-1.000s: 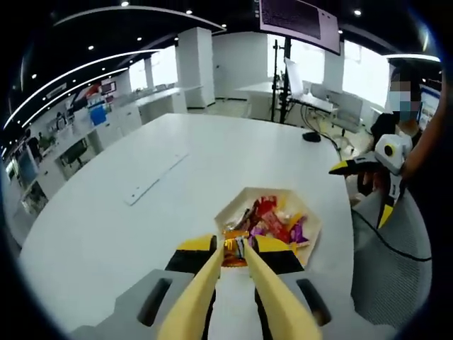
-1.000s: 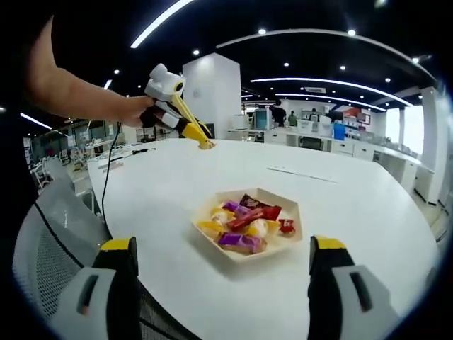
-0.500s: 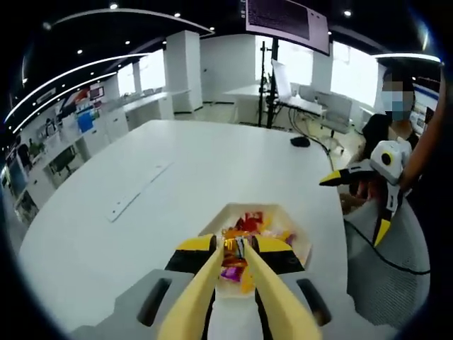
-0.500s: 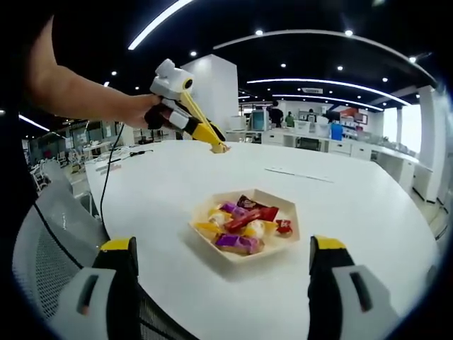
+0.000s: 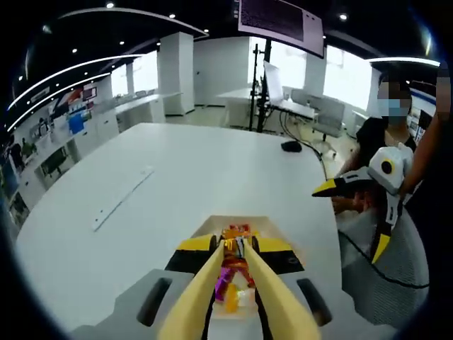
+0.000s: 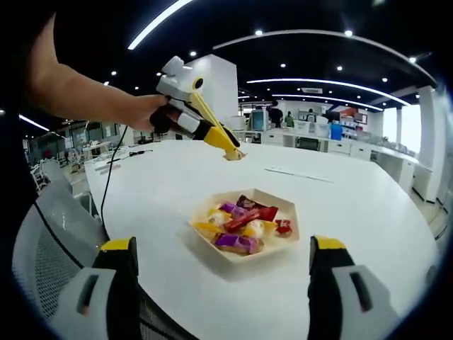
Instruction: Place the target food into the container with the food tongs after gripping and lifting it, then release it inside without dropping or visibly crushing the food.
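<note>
The left gripper [image 5: 234, 249], clenched on a candy [image 5: 233, 244], hangs above the tray [image 6: 244, 260]; release remains, the right gripper [image 6: 223, 265] gaping idle.

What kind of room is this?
Probably a big open office. There is a long white table, rows of desks with people in the back, and a screen hanging from the ceiling.

Nothing legible anywhere: the screen [image 5: 280, 19] hanging above the table [image 5: 177, 177] carries lines of text too small to read, and the wrappers in the tray [image 6: 244, 225] show no readable print.
</note>
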